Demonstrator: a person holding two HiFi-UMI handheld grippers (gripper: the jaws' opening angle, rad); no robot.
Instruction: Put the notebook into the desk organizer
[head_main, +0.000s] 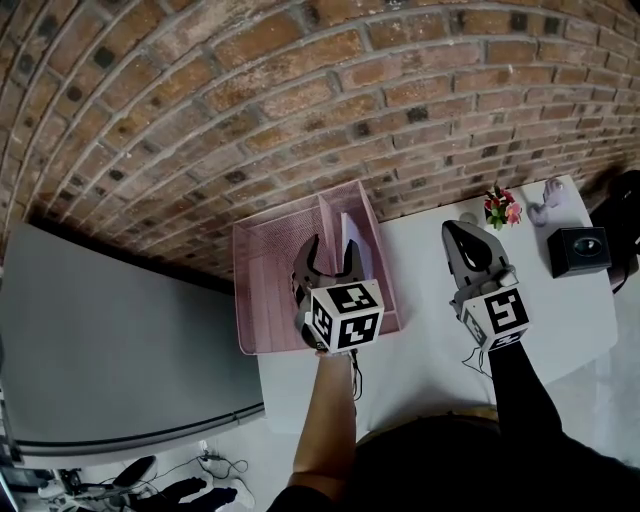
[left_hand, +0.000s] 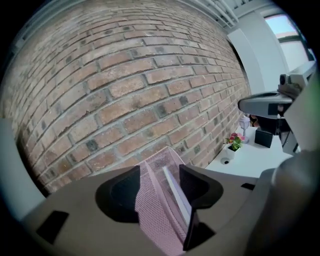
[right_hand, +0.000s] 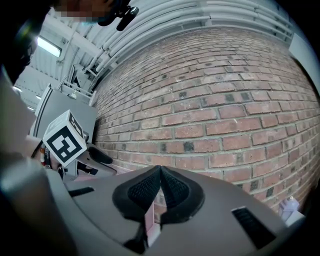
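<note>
A pink mesh desk organizer (head_main: 262, 262) stands at the left end of the white table (head_main: 420, 330), against the brick wall. The notebook (head_main: 349, 232), pale with a white edge, stands upright in the organizer's right compartment. My left gripper (head_main: 332, 246) hovers over the organizer with its jaws open. In the left gripper view the organizer's divider (left_hand: 152, 200) and the notebook (left_hand: 176, 194) stand between the spread jaws of the left gripper (left_hand: 159, 171), with no pad pressing on them. My right gripper (head_main: 458, 232) is shut and empty above the table's middle; its closed fingertips (right_hand: 160, 170) point at the wall.
A small flower pot (head_main: 501, 207), a pale figurine (head_main: 551, 199) and a black box (head_main: 578, 250) sit at the table's far right. A grey cabinet top (head_main: 110, 330) lies left of the table. The brick wall (head_main: 300, 110) closes the back.
</note>
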